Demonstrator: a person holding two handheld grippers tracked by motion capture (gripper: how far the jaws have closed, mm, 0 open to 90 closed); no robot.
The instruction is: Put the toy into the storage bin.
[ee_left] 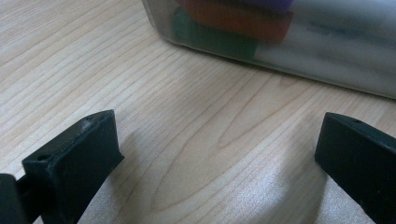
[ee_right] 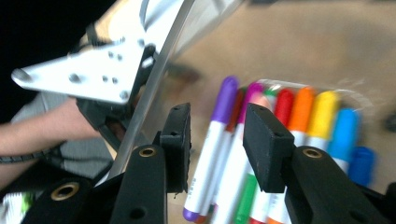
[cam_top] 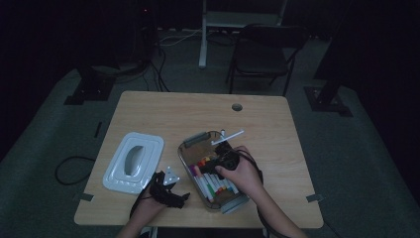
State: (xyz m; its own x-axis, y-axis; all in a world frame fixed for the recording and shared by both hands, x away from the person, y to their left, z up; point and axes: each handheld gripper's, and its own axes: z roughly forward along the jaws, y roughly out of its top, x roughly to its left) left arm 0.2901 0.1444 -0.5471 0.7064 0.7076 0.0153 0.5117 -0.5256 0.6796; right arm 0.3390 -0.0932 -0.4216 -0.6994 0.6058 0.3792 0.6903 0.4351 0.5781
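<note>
A clear plastic box (cam_top: 190,141) sits on the wooden table (cam_top: 163,109), holding several coloured markers (cam_top: 215,186). My right gripper (cam_top: 210,166) is down inside the box over them. In the right gripper view its jaws (ee_right: 217,135) stand a little apart, open, above a purple-capped marker (ee_right: 219,121) that lies with the others; the pads press on nothing. My left gripper (cam_top: 185,197) rests on the table by the box's front left side. In the left gripper view it (ee_left: 215,154) is wide open and empty, facing the box wall (ee_left: 327,70).
The box's white lid (cam_top: 132,161) lies to the left of the box. A white marker (cam_top: 228,137) rests across the box's far corner. A cable hole (cam_top: 236,107) is near the table's back edge. A folding chair (cam_top: 265,54) stands beyond.
</note>
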